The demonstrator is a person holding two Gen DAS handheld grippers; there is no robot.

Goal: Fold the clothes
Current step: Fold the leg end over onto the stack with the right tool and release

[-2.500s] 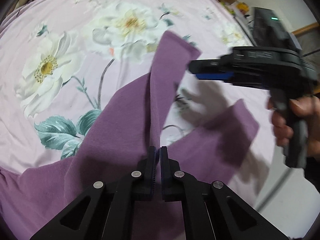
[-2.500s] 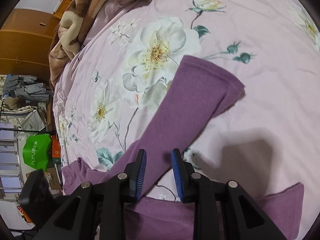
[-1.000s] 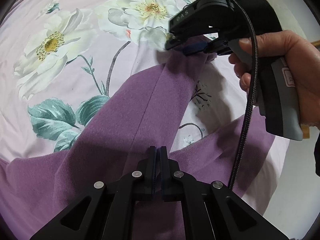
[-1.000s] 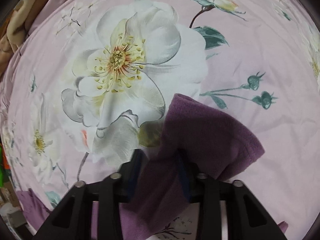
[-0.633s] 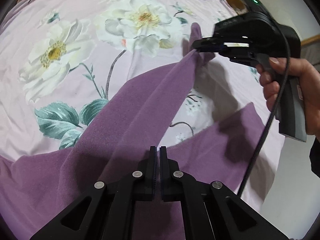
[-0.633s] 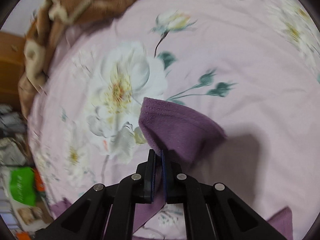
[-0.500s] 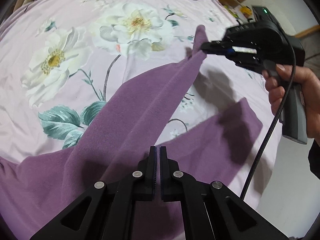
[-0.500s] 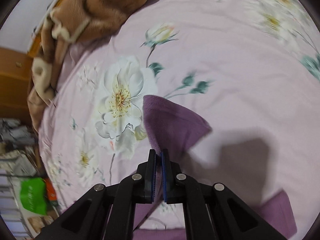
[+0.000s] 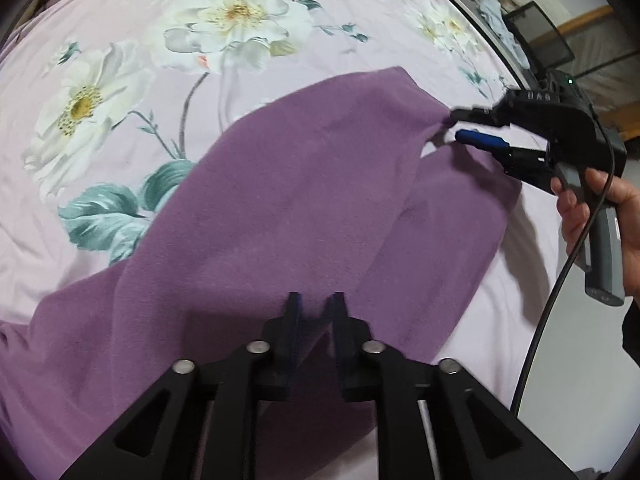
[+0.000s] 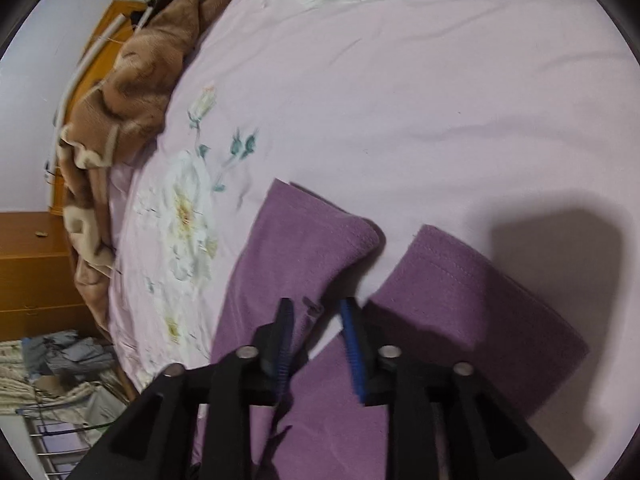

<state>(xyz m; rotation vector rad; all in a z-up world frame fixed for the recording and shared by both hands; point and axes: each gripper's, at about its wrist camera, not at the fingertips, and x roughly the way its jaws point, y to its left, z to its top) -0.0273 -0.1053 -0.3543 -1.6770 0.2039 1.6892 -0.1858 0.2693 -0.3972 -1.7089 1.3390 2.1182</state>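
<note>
nearest the left wrist camera, the left gripper (image 9: 314, 308) points down over the purple garment (image 9: 280, 200); its jaws are opening, the fabric lies in the gap between them and the pads are apart from it. the garment is spread on a pink floral bedsheet (image 9: 100, 168), with one leg (image 9: 320, 152) folded across toward the other leg (image 9: 452, 220), which lies flat beneath and beside it. at the far corner of the upper leg stands the right gripper (image 9: 454, 126), held by a hand (image 9: 600, 216) on its grey handle; its jaws are opening, and the tip of the cloth sits at the mouth of the jaws without being pinched. a black cable (image 9: 560, 260) hangs from the gripper body. in the right wrist view, the right gripper (image 10: 318, 312) shows a clear gap between its blue pads, with a fold of the garment (image 10: 304, 248) under the left finger and the hemmed cuff of the other leg (image 10: 460, 280) just beyond the right finger. farther off on the bedsheet (image 10: 400, 100) lies a brown blanket (image 10: 148, 72), bunched along the bed's edge, and beyond it wooden furniture (image 10: 28, 264).
</note>
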